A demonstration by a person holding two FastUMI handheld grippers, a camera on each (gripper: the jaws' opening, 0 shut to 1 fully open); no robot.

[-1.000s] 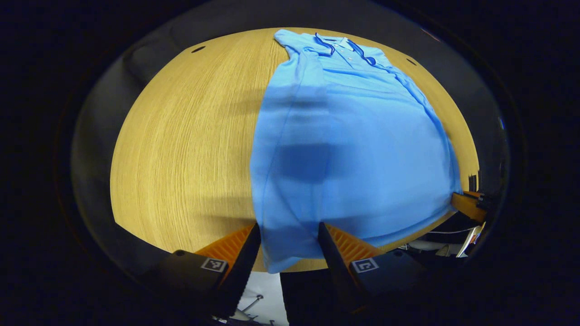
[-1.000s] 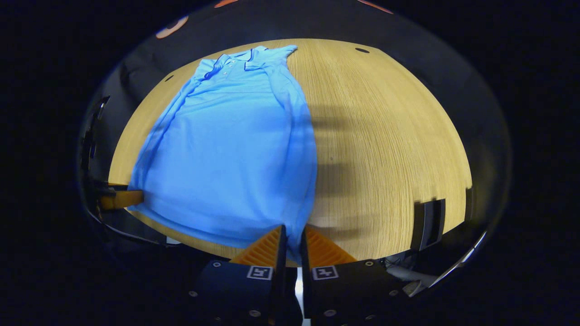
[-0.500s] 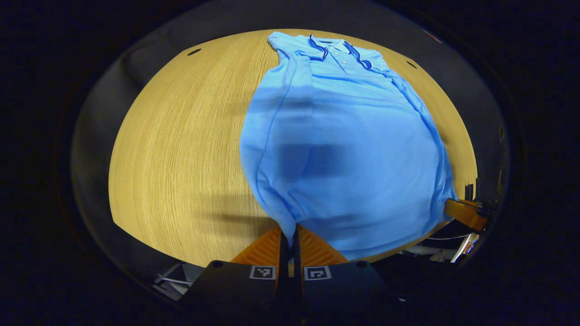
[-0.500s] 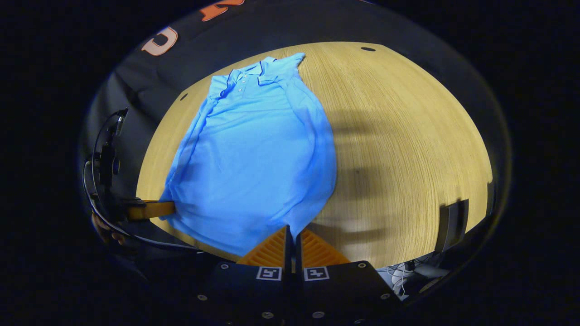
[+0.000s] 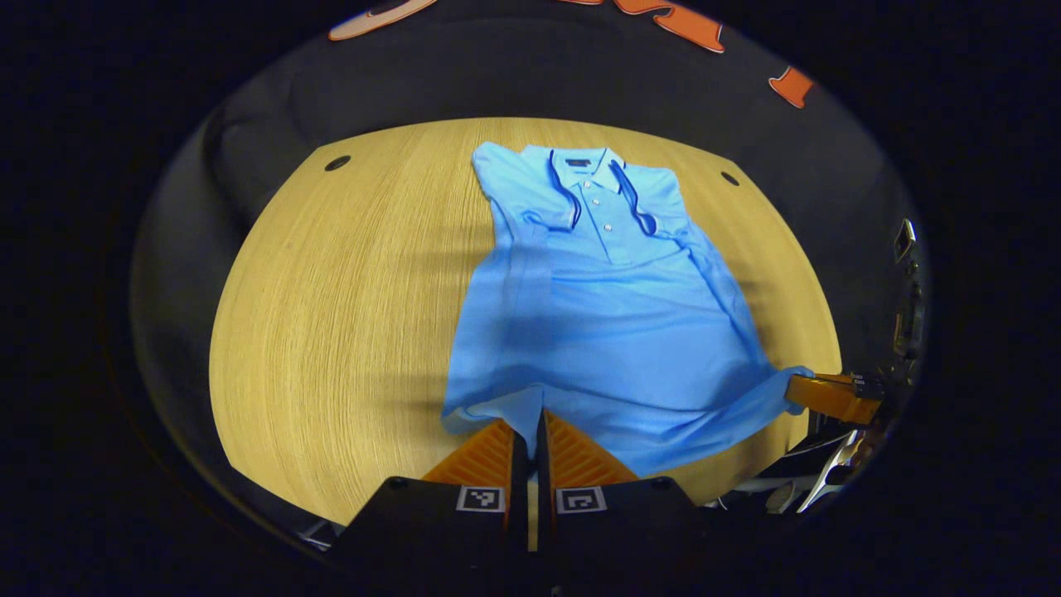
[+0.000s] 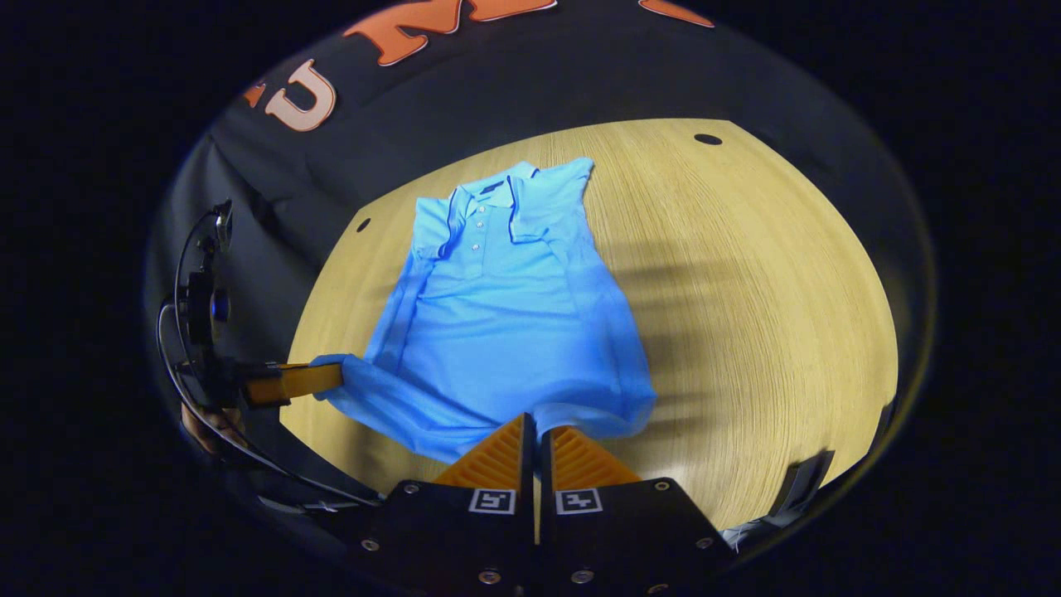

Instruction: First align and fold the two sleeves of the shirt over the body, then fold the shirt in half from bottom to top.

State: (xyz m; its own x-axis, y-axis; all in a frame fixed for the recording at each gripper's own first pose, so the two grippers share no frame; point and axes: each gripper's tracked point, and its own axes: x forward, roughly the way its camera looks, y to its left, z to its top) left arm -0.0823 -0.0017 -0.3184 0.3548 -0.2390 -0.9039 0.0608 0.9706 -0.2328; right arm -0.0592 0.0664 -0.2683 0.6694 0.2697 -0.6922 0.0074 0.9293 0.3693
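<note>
Hem corners (image 5: 530, 406) hidden between tongs (image 5: 528, 427).

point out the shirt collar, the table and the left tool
shirt collar (image 5: 598, 164), left gripper view, on the collar's middle above the buttons
table (image 5: 348, 282), left gripper view, bare wood beside the shirt
left tool (image 5: 527, 427), left gripper view, between its fingertips at the hem

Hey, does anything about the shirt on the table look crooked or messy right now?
Nothing is damaged. The light blue polo shirt lies collar-up on the wooden table, sleeves already folded in. Its bottom hem is lifted and bunched, not flat: the left gripper and right gripper each pinch a hem corner.
</note>
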